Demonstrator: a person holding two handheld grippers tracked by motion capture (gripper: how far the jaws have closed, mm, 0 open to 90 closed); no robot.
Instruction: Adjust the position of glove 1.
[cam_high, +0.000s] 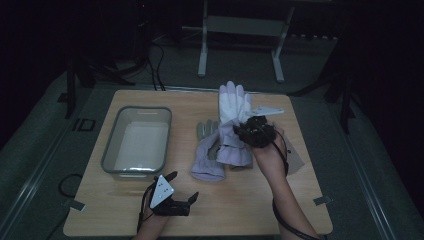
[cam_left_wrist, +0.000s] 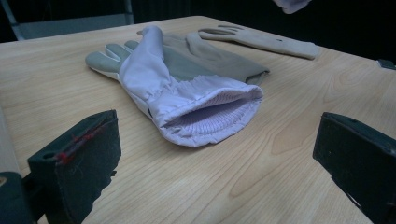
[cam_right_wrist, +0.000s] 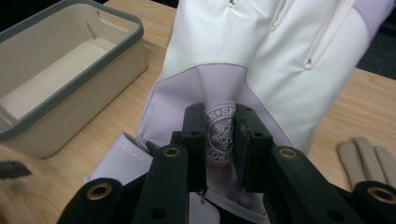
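— Holding up a white glove, are you? Which tongs have it?

— Your right tongs. Their jaws are nearly closed and pinch a fold of lilac cloth near the cuff, where a round snowflake badge sits between the pads. In the high view your right tongs stand above the middle of the counter, and the glove's fingers point away from you, toward the far edge.

— Is that glove clear of the counter?

— Most of it is lifted; whether its cuff touches the wood below, I cannot tell.

— And your other hand?

— Your left tongs rest low near the front edge of the counter, jaws spread wide with nothing between them. In the left gripper view the two black pads frame bare wood, and a second glove lies just beyond them, well short of the pads.

— Describe that second glove.

— It lies flat on the counter, lilac back up, grey palm side showing at the fingers, its ribbed cuff gaping toward your left tongs. In the high view it lies just left of the lifted one.

— Anything else about?

— A beige glove lies farther back, apart from the lilac one. A grey-rimmed bin stands on the left part of the counter, near the gloves but not touching them.
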